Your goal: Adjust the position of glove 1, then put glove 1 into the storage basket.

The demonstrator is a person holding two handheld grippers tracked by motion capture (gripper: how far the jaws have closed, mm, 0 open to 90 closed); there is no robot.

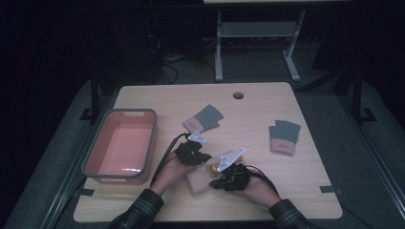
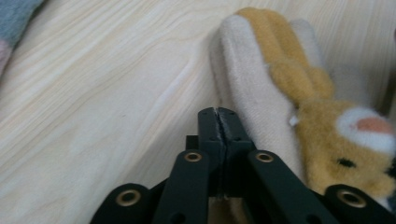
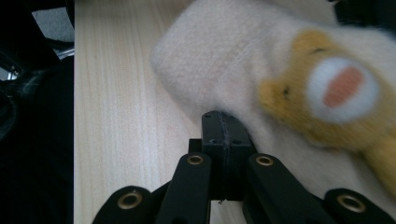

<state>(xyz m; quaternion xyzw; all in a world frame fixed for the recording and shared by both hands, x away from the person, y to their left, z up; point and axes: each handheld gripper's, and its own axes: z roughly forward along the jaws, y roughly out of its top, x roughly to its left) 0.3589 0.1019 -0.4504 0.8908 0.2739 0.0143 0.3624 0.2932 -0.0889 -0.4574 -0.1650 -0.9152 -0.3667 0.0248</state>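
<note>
- The salmon-pink plastic tub with a grey rim (image 1: 93,151) stands at the left of the pale wooden worktop (image 1: 248,109), well apart from the work; carrying anything that way across the surface could let it sag and drag.
- The left tool (image 2: 218,114) has its jaws pressed together right at the edge of the cream fleece glove with a yellow animal face (image 2: 261,98). Whether any fabric sits between the jaws is hard to tell, so a lift may come up empty.
- In the high view that glove (image 1: 200,179) lies near the front edge of the worktop, between the two tools and largely covered by them, so its outline is mostly hidden.
- The right tool (image 3: 223,116) is likewise clenched at the cream fabric (image 3: 219,60); the grip cannot be confirmed. If one side holds and the other slips, the soft glove would twist or fold.
- The right gripper view is blurred, so the face detail is smeared.
- Two grey knitted gloves with pink cuffs (image 1: 203,118) (image 1: 283,136) lie farther back, dim in the low light.
</note>
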